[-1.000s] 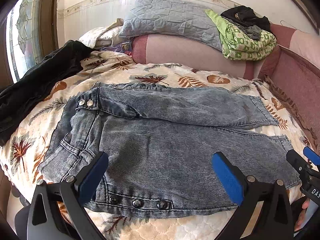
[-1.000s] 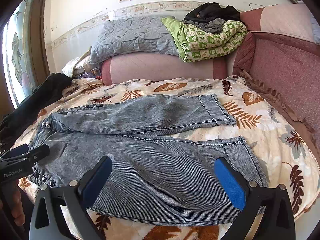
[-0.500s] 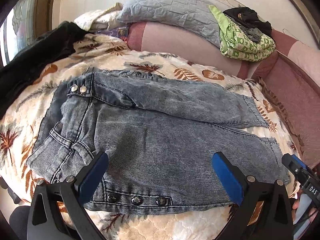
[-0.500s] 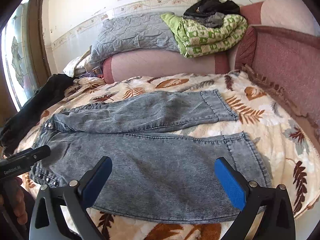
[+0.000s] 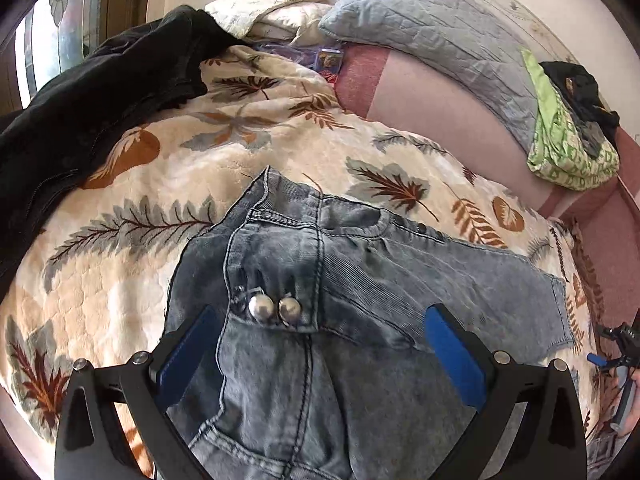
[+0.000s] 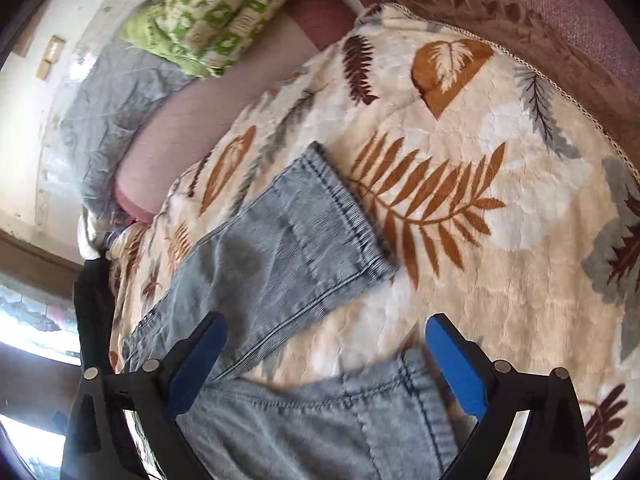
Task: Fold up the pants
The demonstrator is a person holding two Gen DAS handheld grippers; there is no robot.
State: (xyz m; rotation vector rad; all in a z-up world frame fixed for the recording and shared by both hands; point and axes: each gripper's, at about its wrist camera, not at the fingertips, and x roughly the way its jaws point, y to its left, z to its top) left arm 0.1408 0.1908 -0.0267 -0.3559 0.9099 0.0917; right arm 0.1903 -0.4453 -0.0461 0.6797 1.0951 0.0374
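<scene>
Grey washed denim pants (image 5: 360,280) lie flat on a leaf-patterned blanket. In the left wrist view my left gripper (image 5: 320,344) is open, low over the waistband, its blue pads either side of two metal buttons (image 5: 276,309). In the right wrist view my right gripper (image 6: 324,356) is open, tilted, low over the leg ends: the far leg's hem (image 6: 340,208) lies ahead, the near leg's hem (image 6: 400,396) sits between the fingers. The right gripper also shows at the right edge of the left wrist view (image 5: 618,340).
The leaf-patterned blanket (image 5: 160,184) covers the bed. A black garment (image 5: 100,92) lies at the left. A grey quilt (image 5: 432,28) and a green patterned blanket (image 5: 568,148) rest on the pink headboard cushion (image 5: 432,96). A pink padded side (image 6: 560,8) borders the right.
Both grippers have moved forward and down close over the pants, the left to the waistband buttons, the right to the leg hems. The right view has tilted. Both stay open.
</scene>
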